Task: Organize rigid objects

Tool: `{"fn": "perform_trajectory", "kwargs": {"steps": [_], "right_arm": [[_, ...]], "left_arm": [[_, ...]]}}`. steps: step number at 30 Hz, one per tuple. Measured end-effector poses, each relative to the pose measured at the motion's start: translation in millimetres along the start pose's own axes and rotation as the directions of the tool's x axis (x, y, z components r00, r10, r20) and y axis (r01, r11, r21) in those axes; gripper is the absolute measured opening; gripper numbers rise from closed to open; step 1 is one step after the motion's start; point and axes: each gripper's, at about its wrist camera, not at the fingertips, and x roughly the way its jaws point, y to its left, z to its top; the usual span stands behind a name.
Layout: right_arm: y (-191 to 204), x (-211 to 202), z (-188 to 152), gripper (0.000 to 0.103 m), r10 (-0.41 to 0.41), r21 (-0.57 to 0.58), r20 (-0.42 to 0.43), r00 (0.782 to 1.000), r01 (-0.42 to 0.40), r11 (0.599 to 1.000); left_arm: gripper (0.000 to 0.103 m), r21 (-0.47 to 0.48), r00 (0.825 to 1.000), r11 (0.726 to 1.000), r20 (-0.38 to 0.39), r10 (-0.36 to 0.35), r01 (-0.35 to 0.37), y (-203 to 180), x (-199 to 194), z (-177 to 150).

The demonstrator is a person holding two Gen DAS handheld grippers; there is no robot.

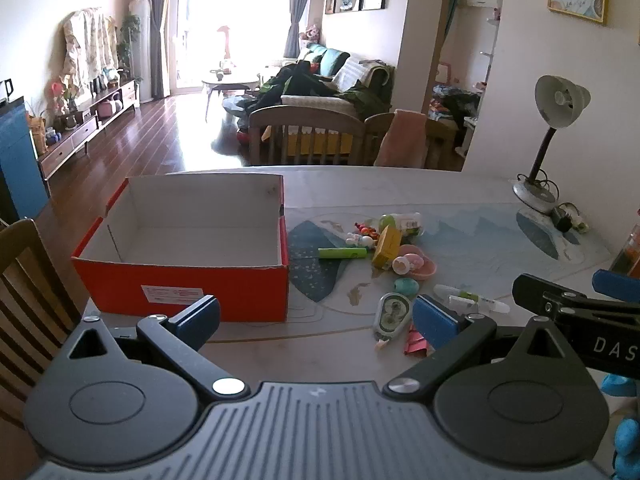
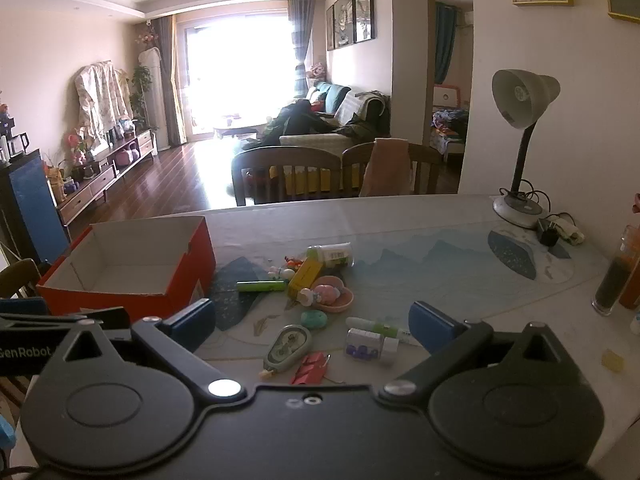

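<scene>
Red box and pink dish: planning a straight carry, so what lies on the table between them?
In the left wrist view, a green tube and a yellow carton lie between the red box and the pink dish.

- The open box (image 1: pixel 184 240) stands on the table (image 1: pixel 460 188), at its left side.
- The scatter of small things lies to the right of the box, apart from it.
- In that scatter, the bottle (image 2: pixel 334 255) lies on its side at the far edge; the small carton (image 2: pixel 305 274) lies just before it.
- The tube (image 1: pixel 342 254) lies left of the carton, pointing toward the box.
- The dish (image 2: pixel 336 300) sits right of the carton and nearer, with small things in it.
- The correction tape (image 2: pixel 288 346) lies nearest, the folded paper (image 2: pixel 312 368) just to its right.
- The lamp (image 2: pixel 518 152) stands at the table's far right corner.
- Two chairs (image 2: pixel 288 176) stand behind the table.
</scene>
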Motion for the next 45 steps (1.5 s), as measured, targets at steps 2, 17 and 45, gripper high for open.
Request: {"fn": "perform_trajectory", "kwargs": {"steps": [2, 17, 45], "right_arm": [[0.9, -0.2, 0.3, 0.103, -0.005, 0.000, 0.001, 1.000, 0.005, 1.000], [10.9, -5.6, 1.5, 0.103, -0.033, 0.009, 0.013, 0.999, 0.033, 0.999], [-35.4, 12.8, -1.6, 0.103, -0.041, 0.076, 0.012, 0.999, 0.039, 0.996]], "left_arm": [[0.103, 0.004, 1.000, 1.000, 0.008, 0.003, -0.003, -0.4, 0.2, -1.0], [0.103, -0.012, 0.999, 1.000, 0.034, -0.027, 0.027, 7.7, -2.2, -2.4], [0.103, 0.063, 0.997, 0.997, 0.062, -0.049, 0.045, -26.4, 24.4, -1.8]]}}
